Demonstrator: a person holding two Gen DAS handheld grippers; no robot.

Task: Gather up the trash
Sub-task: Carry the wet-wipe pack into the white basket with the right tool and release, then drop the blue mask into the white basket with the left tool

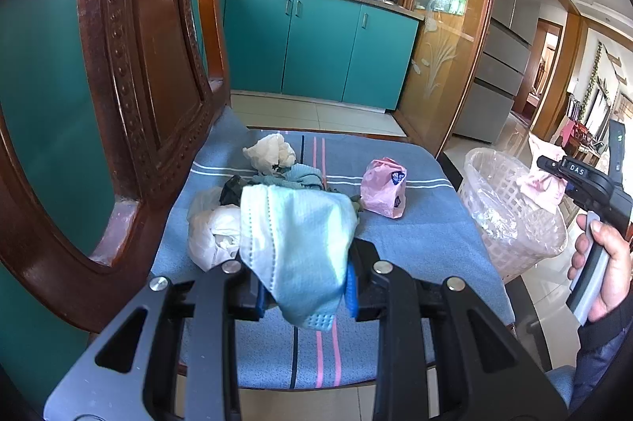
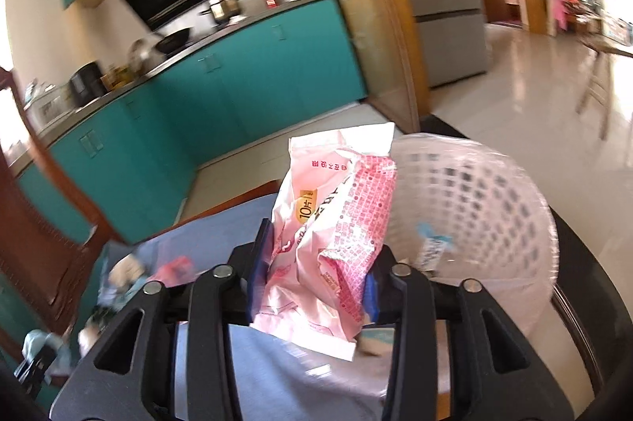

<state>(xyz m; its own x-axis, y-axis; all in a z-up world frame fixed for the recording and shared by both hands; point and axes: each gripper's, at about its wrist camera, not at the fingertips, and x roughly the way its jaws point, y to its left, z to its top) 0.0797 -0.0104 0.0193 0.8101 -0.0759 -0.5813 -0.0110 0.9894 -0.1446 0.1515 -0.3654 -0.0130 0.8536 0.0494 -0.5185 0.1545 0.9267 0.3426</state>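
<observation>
Left wrist view
Surroundings: a carved wooden chair back (image 1: 130, 73) rose close on the left; teal kitchen cabinets (image 1: 316, 45) stood behind, with pots on the counter.
Seat: a blue striped cloth (image 1: 415, 223) covered the chair seat and carried the litter.
Litter on seat: a crumpled white tissue (image 1: 271, 152) lay at the far side, a pink packet (image 1: 383, 191) to the right, a white plastic wad (image 1: 213, 235) to the left, and a dark heap of scraps between them.
Basket: a white lattice basket (image 1: 510, 219) lined with clear plastic stood just beside the seat's right edge.
Left gripper (image 1: 306, 288): closed tight on a pale blue face mask (image 1: 300, 235), which bulged above the blue pads and drooped below them.
Right gripper (image 1: 554, 169): seen at the far right, held in a hand (image 1: 605, 262), over the basket with a pink wrapper (image 1: 542, 185) at its tip.

Right wrist view (blurred)
Surroundings: the cabinets (image 2: 237, 84) ran across the back, shiny floor to the right.
Basket: it (image 2: 474, 207) sat directly ahead and right of the fingers.
Pink wrapper (image 2: 336, 235): it stood between the two blue pads, sticking up well above them and hanging below, near the basket rim.
Right gripper (image 2: 312, 282): partly open, both pads against the crumpled wrapper.
Left gripper (image 2: 37, 365): low in the left corner with the mask (image 2: 39, 340).
</observation>
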